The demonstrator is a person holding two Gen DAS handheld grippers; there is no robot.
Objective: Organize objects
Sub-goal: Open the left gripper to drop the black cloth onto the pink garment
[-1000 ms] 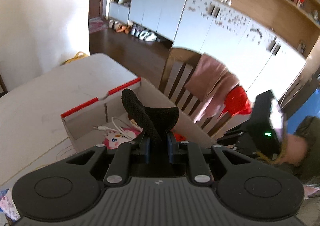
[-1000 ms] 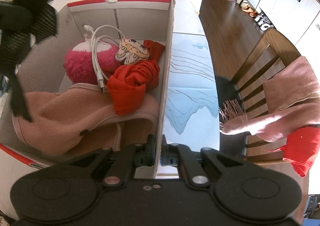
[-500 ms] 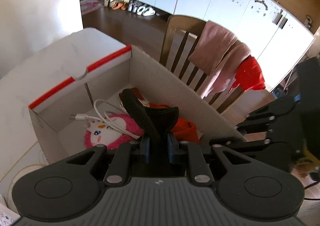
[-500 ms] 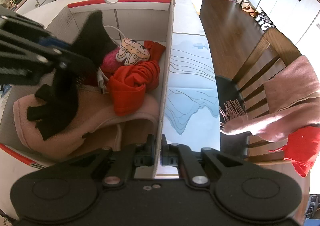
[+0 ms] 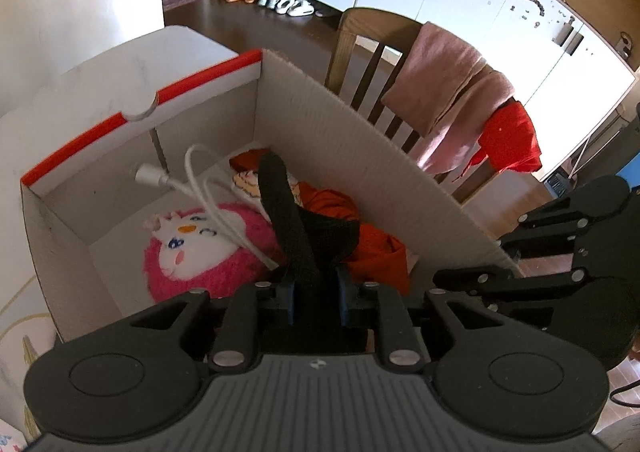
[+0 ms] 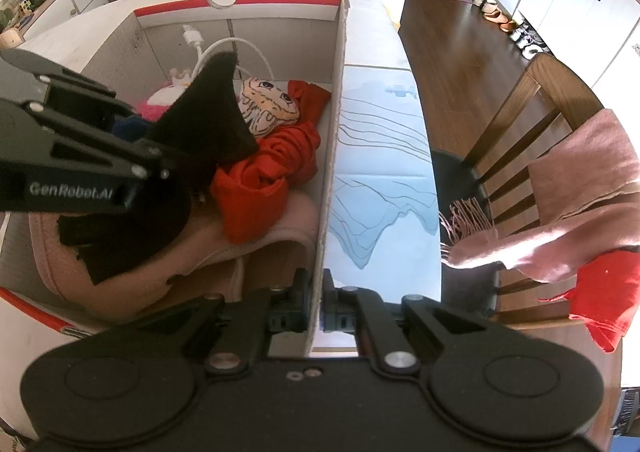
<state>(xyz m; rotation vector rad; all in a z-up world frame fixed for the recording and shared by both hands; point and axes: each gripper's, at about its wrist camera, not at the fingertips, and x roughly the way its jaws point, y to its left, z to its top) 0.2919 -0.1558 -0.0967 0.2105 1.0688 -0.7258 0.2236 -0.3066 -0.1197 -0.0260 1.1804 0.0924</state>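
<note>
My left gripper is shut on a black mesh cloth and holds it low inside the white cardboard box. It shows in the right wrist view too, over the box contents. My right gripper is shut on the box's right wall at its near end. In the box lie a pink plush toy, a white cable, a red cloth, a cartoon-face plush and a pink garment.
The box stands on a white table with a blue patterned mat to its right. A wooden chair draped with a pink scarf and a red cloth stands beside the table. White cabinets line the far wall.
My left gripper has moved down and forward into the box with the black cloth, which now rests among the contents. My right gripper has kept its hold on the box wall.
</note>
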